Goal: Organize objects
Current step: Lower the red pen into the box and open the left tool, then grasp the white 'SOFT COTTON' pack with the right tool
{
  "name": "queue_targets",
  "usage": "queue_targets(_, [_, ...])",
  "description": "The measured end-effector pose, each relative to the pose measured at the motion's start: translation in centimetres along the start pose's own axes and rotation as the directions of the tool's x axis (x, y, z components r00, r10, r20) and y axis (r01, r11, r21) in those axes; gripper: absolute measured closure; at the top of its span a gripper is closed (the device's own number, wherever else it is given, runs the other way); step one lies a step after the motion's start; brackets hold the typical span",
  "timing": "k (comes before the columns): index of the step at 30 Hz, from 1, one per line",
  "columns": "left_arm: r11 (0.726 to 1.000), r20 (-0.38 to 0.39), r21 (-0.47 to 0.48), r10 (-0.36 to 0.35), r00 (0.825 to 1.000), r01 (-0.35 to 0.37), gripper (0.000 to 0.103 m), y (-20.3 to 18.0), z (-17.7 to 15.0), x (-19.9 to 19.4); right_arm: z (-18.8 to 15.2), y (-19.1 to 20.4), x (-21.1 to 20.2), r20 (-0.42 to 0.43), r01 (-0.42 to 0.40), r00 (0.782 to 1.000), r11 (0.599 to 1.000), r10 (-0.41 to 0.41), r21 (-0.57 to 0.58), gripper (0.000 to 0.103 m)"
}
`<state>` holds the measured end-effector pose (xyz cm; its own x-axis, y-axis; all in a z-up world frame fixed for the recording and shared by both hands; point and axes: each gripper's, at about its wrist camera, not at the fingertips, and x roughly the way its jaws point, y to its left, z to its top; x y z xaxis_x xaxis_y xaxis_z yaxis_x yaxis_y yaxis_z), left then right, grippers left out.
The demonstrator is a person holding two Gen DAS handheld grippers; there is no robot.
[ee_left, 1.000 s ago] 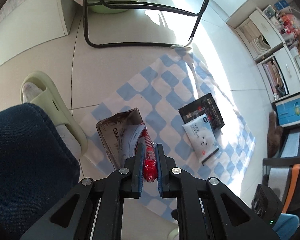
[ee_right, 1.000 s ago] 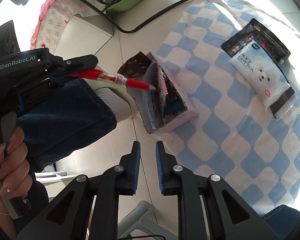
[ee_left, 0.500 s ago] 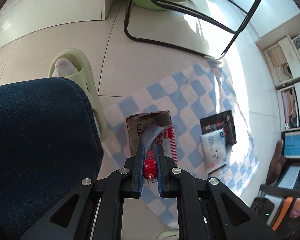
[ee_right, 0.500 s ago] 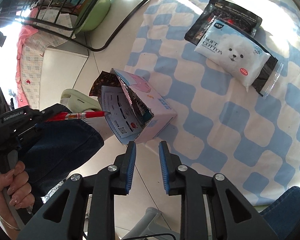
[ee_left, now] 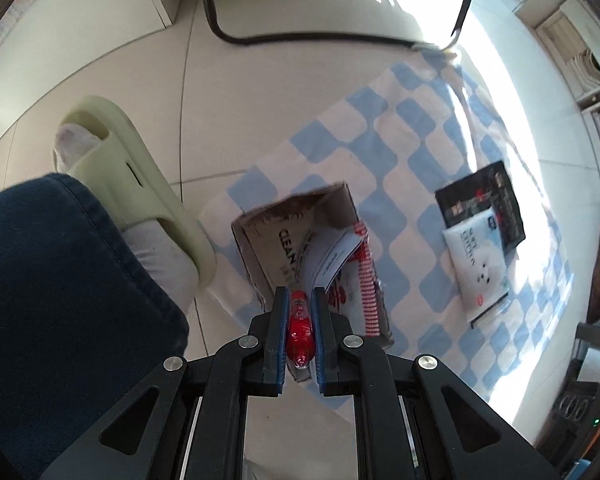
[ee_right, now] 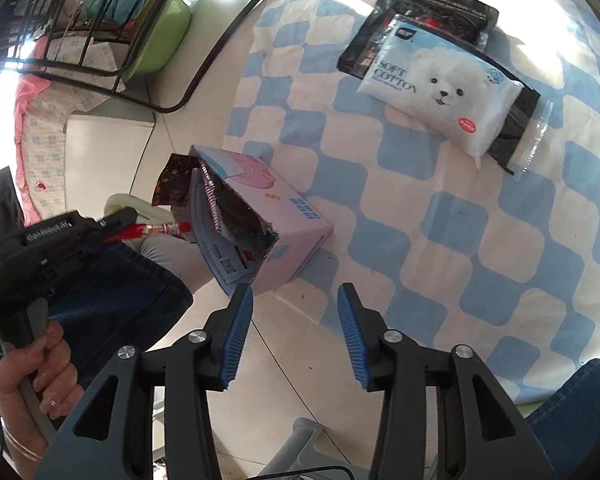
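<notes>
My left gripper (ee_left: 300, 300) is shut on a red pen (ee_left: 299, 330), whose tip points into the open end of a pink box (ee_left: 300, 240) lying on its side on the blue-and-white checked cloth (ee_left: 420, 152). The right wrist view shows the pen (ee_right: 156, 230) reaching the mouth of the box (ee_right: 276, 204), which holds packets and a spiral notebook. My right gripper (ee_right: 296, 300) is open and empty, just in front of the box. A white cotton pack (ee_right: 440, 92) lies on a black packet (ee_right: 440, 12) further along the cloth.
A knee in blue jeans (ee_left: 60, 300) and a foot in a green slipper (ee_left: 132, 176) are left of the box. A black metal rack frame (ee_left: 340, 36) and a green basin (ee_right: 160, 40) stand beyond the cloth. Shelves (ee_left: 580, 60) are at the far right.
My right gripper's jaws have opened wide from nearly shut. My left gripper has brought the pen closer to the box mouth.
</notes>
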<state>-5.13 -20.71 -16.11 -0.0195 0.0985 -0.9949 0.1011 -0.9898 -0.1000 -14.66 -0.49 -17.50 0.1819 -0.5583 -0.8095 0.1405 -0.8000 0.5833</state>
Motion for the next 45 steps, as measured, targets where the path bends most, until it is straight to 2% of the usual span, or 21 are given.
queue_targets(4, [0.999,-0.054,-0.023,-0.05,0.997,0.049,0.091,-0.1,1.1,2.1,0.5,-3.3,-0.6,0.041,-0.004,0.999,0.99,-0.002,0.139,0.038])
queue_targets(5, [0.998,-0.068,-0.036,-0.06,0.996,0.058,0.086,0.1,1.3,2.3,0.7,-4.2,-0.8,0.05,0.002,0.999,0.984,-0.011,0.179,0.037])
queue_targets(8, [0.994,-0.067,-0.078,-0.079,0.995,0.074,0.05,1.2,1.9,2.3,2.1,-6.9,-0.9,0.061,0.075,0.994,0.965,-0.093,0.25,0.037])
queue_targets(9, [0.992,-0.067,-0.092,-0.09,0.994,0.084,0.043,1.5,1.9,2.2,2.8,-7.5,-0.8,0.061,0.123,0.988,0.964,-0.141,0.236,0.037])
queue_targets(10, [0.99,-0.071,-0.104,-0.104,0.992,0.096,0.042,1.8,1.8,2.1,3.7,-7.9,-0.6,0.057,0.195,0.976,0.96,-0.21,0.203,0.037])
queue_targets(12, [0.983,-0.08,-0.135,-0.133,0.988,0.121,0.042,2.5,1.6,1.8,5.6,-8.5,0.3,0.028,0.348,0.935,0.929,-0.354,0.123,0.034])
queue_targets(14, [0.975,-0.081,-0.166,-0.161,0.984,0.146,0.042,3.3,1.2,1.3,7.4,-8.5,1.3,0.013,0.443,0.896,0.896,-0.444,0.025,0.027])
queue_targets(16, [0.971,-0.081,-0.189,-0.167,0.983,0.149,0.042,4.0,0.7,0.7,9.3,-7.8,2.7,0.002,0.519,0.853,0.848,-0.522,-0.108,0.0])
queue_targets(19, [0.971,-0.101,-0.191,-0.167,0.981,0.146,0.042,4.1,0.6,0.2,11.5,-5.8,5.2,0.003,0.598,0.776,0.733,-0.631,-0.324,0.001])
queue_targets(21, [0.978,-0.111,-0.153,-0.161,0.981,0.143,0.042,3.4,0.7,-0.2,12.8,-4.6,6.9,-0.003,0.61,0.735,0.665,-0.678,-0.431,0.001])
queue_targets(24, [0.989,-0.101,-0.052,-0.14,0.985,0.135,0.042,1.5,0.6,-1.1,14.7,-3.7,8.5,0.001,0.608,0.711,0.614,-0.703,-0.503,0.001])
queue_targets(26, [0.992,-0.103,-0.006,-0.125,0.987,0.125,0.042,0.5,0.8,-1.0,16.0,-3.5,9.3,0.046,0.669,0.651,0.543,-0.758,-0.508,0.001])
queue_targets(27, [0.993,-0.108,0.0,-0.12,0.987,0.12,0.042,0.1,0.8,-0.9,16.5,-3.6,9.6,0.05,0.684,0.631,0.525,-0.774,-0.507,0.001])
queue_targets(32, [0.987,-0.155,-0.032,-0.162,0.975,0.159,0.042,-0.4,0.7,0.1,17.5,-5.0,10.2,-0.027,0.649,0.669,0.601,-0.743,-0.467,0.001])
queue_targets(35, [0.99,-0.156,-0.013,-0.141,0.978,0.14,0.042,-0.5,1.0,0.3,16.4,-5.1,9.8,-0.011,0.617,0.696,0.606,-0.718,-0.502,0.022])
queue_targets(36, [0.993,-0.149,-0.004,-0.119,0.982,0.119,0.042,-0.5,1.0,0.2,16.3,-5.1,9.4,-0.008,0.611,0.708,0.618,-0.706,-0.496,0.033])
queue_targets(37, [0.995,-0.141,0.005,-0.1,0.985,0.102,0.042,-0.6,1.1,0.1,16.2,-5.1,8.9,-0.011,0.6,0.724,0.638,-0.69,-0.483,0.041])
queue_targets(38, [0.996,-0.133,0.009,-0.091,0.987,0.093,0.042,-0.6,1.1,-0.1,16.1,-5.2,8.3,-0.023,0.581,0.747,0.669,-0.664,-0.463,0.042])
queue_targets(40, [0.994,-0.116,0.008,-0.103,0.988,0.105,0.042,-0.8,1.0,-0.7,15.8,-5.2,6.6,-0.049,0.513,0.811,0.749,-0.583,-0.42,0.044])
queue_targets(43, [0.988,-0.1,-0.003,-0.156,0.983,0.156,0.042,-0.7,0.8,-1.6,14.8,-4.7,3.7,-0.016,0.475,0.855,0.795,-0.518,-0.377,0.044])
queue_targets(45, [0.975,-0.107,-0.019,-0.223,0.969,0.222,0.042,-0.7,0.6,-1.9,13.8,-4.4,1.7,-0.012,0.409,0.899,0.848,-0.438,-0.336,0.044])
